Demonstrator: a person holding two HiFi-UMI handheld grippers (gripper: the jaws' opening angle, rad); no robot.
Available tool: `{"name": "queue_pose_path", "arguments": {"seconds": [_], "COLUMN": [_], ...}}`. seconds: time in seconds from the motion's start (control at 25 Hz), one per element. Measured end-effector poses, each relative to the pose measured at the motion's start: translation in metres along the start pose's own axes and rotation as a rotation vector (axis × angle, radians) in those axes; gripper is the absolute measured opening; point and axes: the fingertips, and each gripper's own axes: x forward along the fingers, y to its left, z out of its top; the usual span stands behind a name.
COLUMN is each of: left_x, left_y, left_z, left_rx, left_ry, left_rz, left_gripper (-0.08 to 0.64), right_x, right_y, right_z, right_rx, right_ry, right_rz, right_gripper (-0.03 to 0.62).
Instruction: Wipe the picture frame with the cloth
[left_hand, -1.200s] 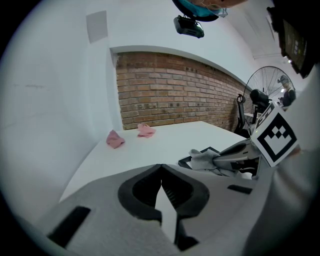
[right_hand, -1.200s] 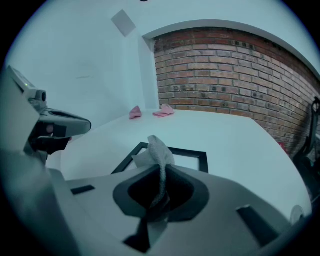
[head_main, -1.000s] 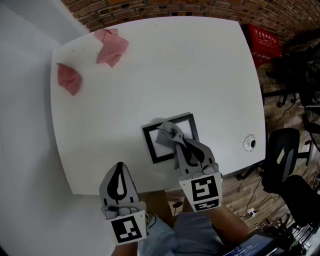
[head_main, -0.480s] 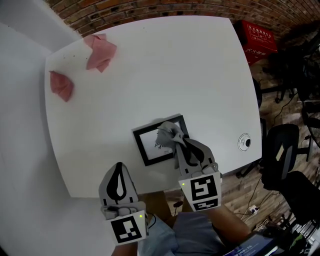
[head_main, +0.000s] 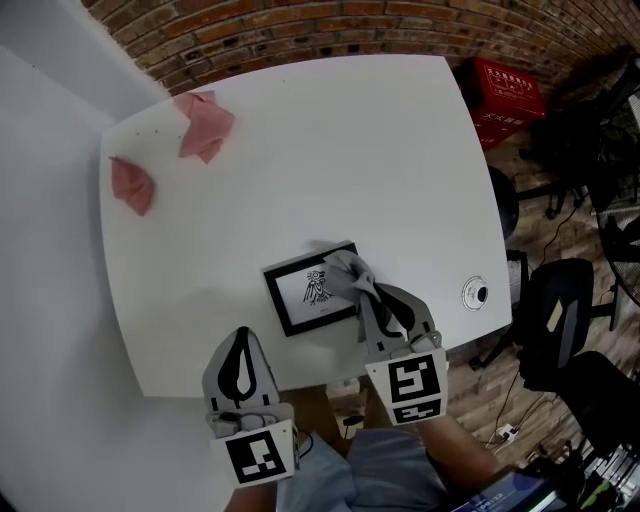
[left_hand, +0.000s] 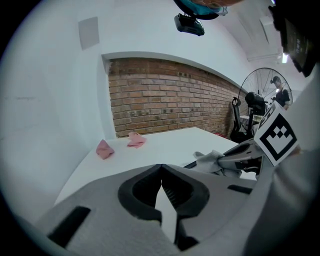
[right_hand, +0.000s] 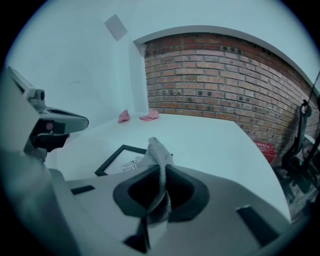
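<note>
While my right claw (head_main: 362, 292) clenches the cloth (head_main: 343, 270) on the picture frame (head_main: 300, 298) | left claw (head_main: 240, 342) clenched, empty, at the bench (head_main: 320, 150) edge | pink rags (head_main: 205, 125) lie well apart at the far corner.

A white counter (head_main: 330, 160) stood against a red brick wall (head_main: 300, 25). Two crumpled pink rags lay near its far left corner, one (head_main: 205, 125) close to the far edge and the other (head_main: 132, 183) by the left edge, apart from each other. A small round cable port (head_main: 474, 294) sat near the right edge. Beyond that edge, a red crate (head_main: 503, 90) and a black office chair (head_main: 550, 320) stood on the wooden floor (head_main: 500, 370).
</note>
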Motion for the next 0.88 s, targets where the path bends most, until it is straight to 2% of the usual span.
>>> {"name": "queue_pose_path", "arguments": {"seconds": [0.24,0.52,0.88], "left_x": [-0.017,-0.032,-0.039], "left_y": [-0.001,0.02,0.056], "left_z": [0.021,0.04,0.03], "left_rx": [-0.025,-0.043,-0.072], "left_ry": [-0.041,-0.091,-0.073], "left_rz": [0.02,0.072,0.13], "left_gripper": [0.009,0.009,0.009], "right_x": [-0.021,-0.022,0.004], "right_y": [-0.005,0.012,0.053], "right_z": [0.03,0.073,0.095], "right_rx": [-0.029,-0.08,-0.125], "right_ry": [-0.051,-0.119,-0.131], "right_rz": [-0.012,0.018,0.091], "right_gripper": [0.037,0.037,0.037]}}
